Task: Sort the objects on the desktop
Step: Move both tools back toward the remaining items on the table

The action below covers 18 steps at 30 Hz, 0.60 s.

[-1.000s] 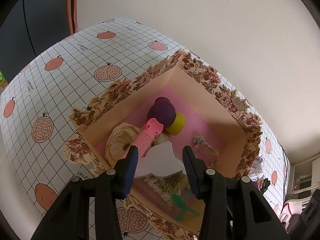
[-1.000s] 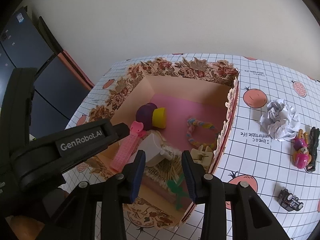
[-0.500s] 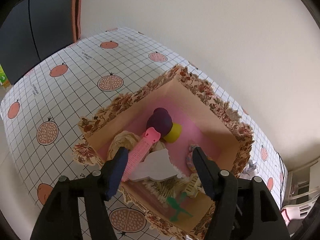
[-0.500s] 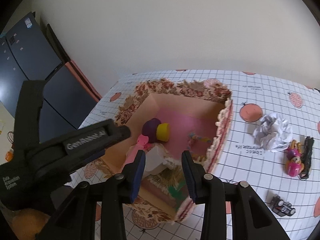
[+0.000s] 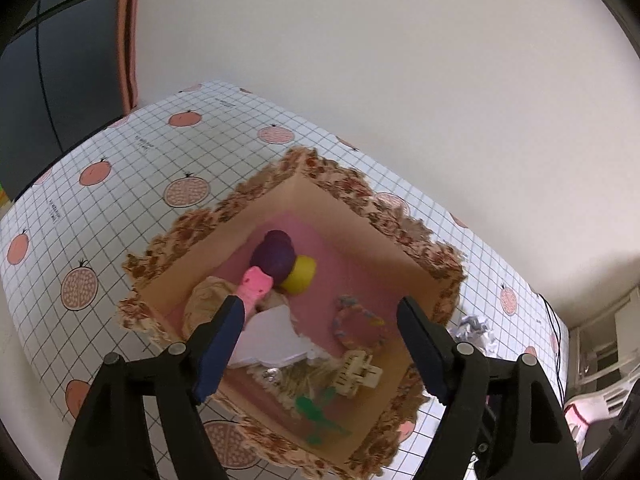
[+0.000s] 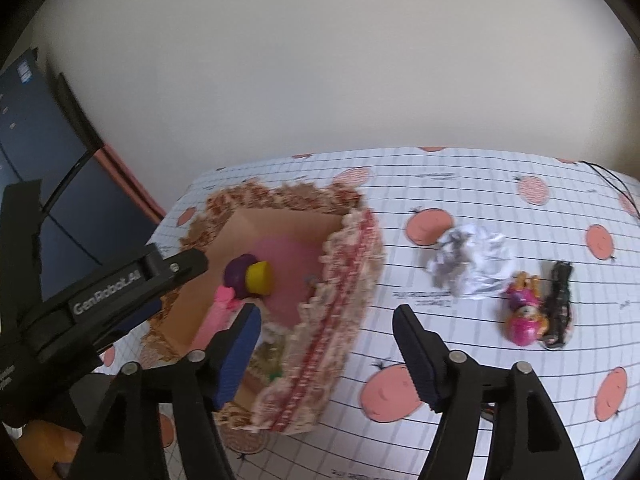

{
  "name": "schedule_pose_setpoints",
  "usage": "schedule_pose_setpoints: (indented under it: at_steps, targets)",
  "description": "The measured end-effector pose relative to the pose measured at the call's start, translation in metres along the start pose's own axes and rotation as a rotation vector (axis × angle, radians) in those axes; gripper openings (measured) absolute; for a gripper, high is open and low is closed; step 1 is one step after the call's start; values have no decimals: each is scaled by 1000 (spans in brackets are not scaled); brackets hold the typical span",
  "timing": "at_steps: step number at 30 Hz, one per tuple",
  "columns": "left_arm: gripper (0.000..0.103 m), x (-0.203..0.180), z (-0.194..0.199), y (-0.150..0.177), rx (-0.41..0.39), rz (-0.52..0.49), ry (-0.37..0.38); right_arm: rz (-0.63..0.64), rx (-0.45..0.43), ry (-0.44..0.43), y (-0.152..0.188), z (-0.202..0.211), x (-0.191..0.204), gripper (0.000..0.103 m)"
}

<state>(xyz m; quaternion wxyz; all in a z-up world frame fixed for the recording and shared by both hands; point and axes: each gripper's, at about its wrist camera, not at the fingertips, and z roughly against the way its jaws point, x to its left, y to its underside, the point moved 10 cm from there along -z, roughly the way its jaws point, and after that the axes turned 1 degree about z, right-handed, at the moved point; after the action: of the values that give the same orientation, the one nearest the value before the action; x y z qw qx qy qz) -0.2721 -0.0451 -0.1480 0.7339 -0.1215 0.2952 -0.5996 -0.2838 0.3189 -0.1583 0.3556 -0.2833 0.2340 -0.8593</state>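
Both the left tongs and right tongs gape apart, holding nothing. The floral cardboard box lies beneath the left tongs; crumpled white paper sits ahead-right of the right tongs.

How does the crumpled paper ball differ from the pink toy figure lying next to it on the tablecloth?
The crumpled paper ball is white and grey, while the pink toy figure is bright magenta with orange parts. The paper ball is the larger, a loose irregular wad; the toy figure is smaller, smooth and rounded. The toy figure lies right beside a black object; the paper ball sits nearer the floral box. Both rest on the tablecloth outside the box, held by neither gripper.
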Motion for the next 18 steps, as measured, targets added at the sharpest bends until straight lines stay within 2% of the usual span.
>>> schedule_pose_setpoints:
  at_steps: [5, 10, 11, 13, 16, 18]
  targets:
    - [79, -18, 0, 6, 5, -26, 17, -38, -4, 45, -1, 10, -30, 82]
    - [80, -35, -1, 11, 3, -55, 18, -62, -7, 92, 0, 22, -57, 86]
    - [80, -39, -1, 13, 3, -63, 19, -69, -5, 102, 0, 24, -63, 86]
    - [89, -47, 0, 16, 2, -77, 29, -85, -3, 116, 2, 28, -74, 89]
    - [90, -59, 2, 20, -3, -100, 41, -115, 2, 145, 3, 33, -92, 97]
    - [90, -67, 1, 24, -1, -116, 46, -129, 2, 158, 5, 38, -103, 98]
